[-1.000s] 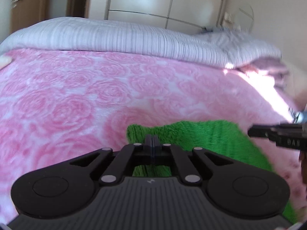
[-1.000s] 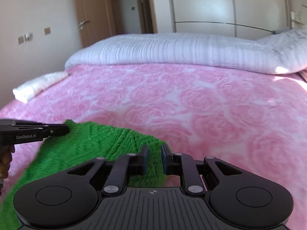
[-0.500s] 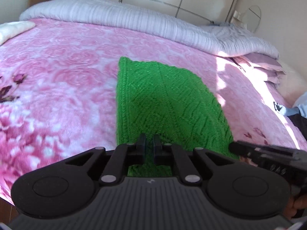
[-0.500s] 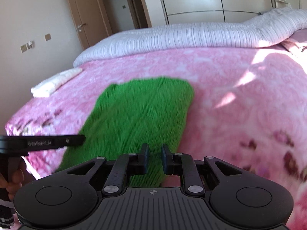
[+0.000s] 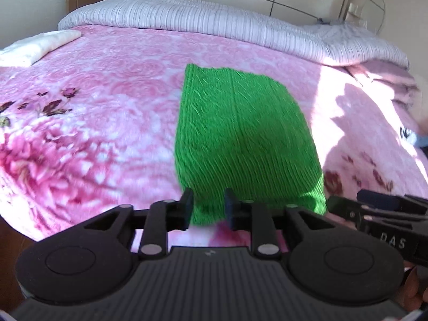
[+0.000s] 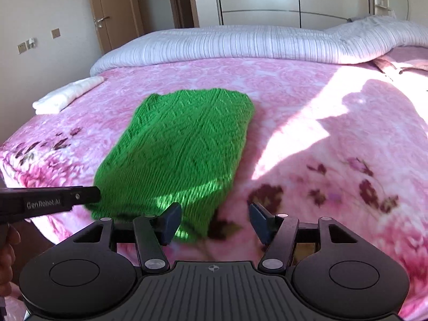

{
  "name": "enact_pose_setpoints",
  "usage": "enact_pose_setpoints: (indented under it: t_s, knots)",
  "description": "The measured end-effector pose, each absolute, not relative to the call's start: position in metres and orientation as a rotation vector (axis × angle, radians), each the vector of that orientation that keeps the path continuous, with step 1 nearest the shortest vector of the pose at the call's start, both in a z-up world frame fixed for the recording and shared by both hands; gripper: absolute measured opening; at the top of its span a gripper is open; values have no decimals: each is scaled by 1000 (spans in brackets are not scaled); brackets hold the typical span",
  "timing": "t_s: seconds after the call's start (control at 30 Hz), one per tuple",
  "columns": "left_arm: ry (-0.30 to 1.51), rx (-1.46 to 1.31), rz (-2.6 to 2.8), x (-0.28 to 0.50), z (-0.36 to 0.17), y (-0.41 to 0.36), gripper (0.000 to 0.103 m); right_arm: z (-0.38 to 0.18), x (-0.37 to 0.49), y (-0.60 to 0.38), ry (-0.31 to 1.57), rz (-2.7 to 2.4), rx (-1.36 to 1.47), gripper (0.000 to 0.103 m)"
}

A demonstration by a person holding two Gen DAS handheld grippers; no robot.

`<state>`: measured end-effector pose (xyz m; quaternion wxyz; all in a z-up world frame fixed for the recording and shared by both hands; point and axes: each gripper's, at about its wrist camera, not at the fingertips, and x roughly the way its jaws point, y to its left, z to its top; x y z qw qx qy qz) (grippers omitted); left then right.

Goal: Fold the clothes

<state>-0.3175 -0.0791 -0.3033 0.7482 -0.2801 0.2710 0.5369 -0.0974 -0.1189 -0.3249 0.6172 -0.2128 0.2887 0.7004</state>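
A green knitted garment (image 5: 240,139) lies folded flat as a long rectangle on the pink floral blanket (image 5: 107,101); it also shows in the right wrist view (image 6: 182,149). My left gripper (image 5: 207,210) is open and empty, just above the garment's near edge. My right gripper (image 6: 214,220) is wide open and empty, at the garment's near right corner. The left gripper also shows from the side at the left of the right wrist view (image 6: 80,198). The right gripper shows at the right of the left wrist view (image 5: 347,208).
A folded white cloth (image 6: 69,93) lies at the bed's left edge. A striped pale duvet (image 6: 254,42) runs along the far side. Pink bedding (image 5: 388,80) is piled at the far right. The bed's near edge is just below the grippers.
Both grippers drew back toward the near edge of the bed, opened and let go of the garment. It now lies flat and stretched out.
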Motion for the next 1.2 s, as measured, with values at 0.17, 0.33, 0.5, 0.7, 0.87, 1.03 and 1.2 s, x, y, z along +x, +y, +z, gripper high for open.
enact_pose_setpoints:
  t_s: [0.17, 0.33, 0.5, 0.7, 0.87, 1.03, 1.2]
  knots:
    - [648, -561, 1191, -307, -297, -106, 38, -323, -95, -138, 672, 1583, -484, 62]
    - [690, -518, 1196, -299, -295, -121, 38, -323, -100, -153, 686, 1560, -510, 63]
    - [699, -484, 1186, -294, -292, -140, 43, -323, -104, -165, 713, 1535, -520, 66]
    - [701, -455, 1185, -295, -288, -158, 44, -319, -109, -180, 718, 1511, -523, 70]
    - [686, -445, 1196, -300, -281, -169, 45, -311, -114, -192, 692, 1498, -521, 71]
    - [662, -441, 1211, -308, -274, -180, 48, -302, -122, -202, 661, 1508, -511, 72]
    - [654, -435, 1219, -312, -269, -189, 49, -296, -128, -211, 638, 1524, -506, 73]
